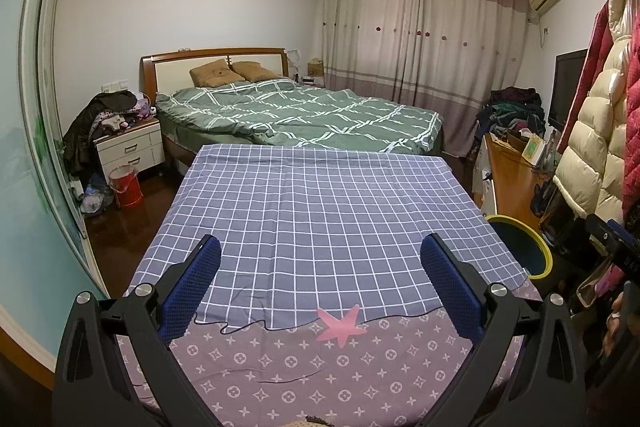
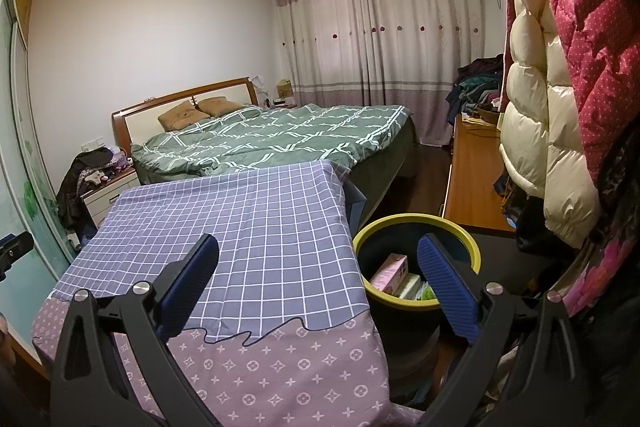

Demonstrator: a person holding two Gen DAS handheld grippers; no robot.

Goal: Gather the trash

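Observation:
A dark bin with a yellow-green rim (image 2: pixel 416 223) stands right of the cloth-covered table (image 2: pixel 256 227). Inside it lie a pink box (image 2: pixel 390 273) and a pale packet (image 2: pixel 410 285), with something green beside them. My right gripper (image 2: pixel 318 251) is open above the table's right edge, its right finger (image 2: pixel 444 275) over the bin's mouth, nothing held. In the left wrist view the same bin (image 1: pixel 524 247) peeks out at the table's right side. My left gripper (image 1: pixel 320 251) is open above the checked cloth (image 1: pixel 320 195), with nothing between its blue pads.
A bed with a green quilt (image 1: pixel 296 115) stands behind the table. A cluttered nightstand (image 1: pixel 130 143) and a red bucket (image 1: pixel 126 187) are at the left. At the right are a wooden desk (image 2: pixel 472 179) with piled clothes and hanging puffy coats (image 2: pixel 540 131).

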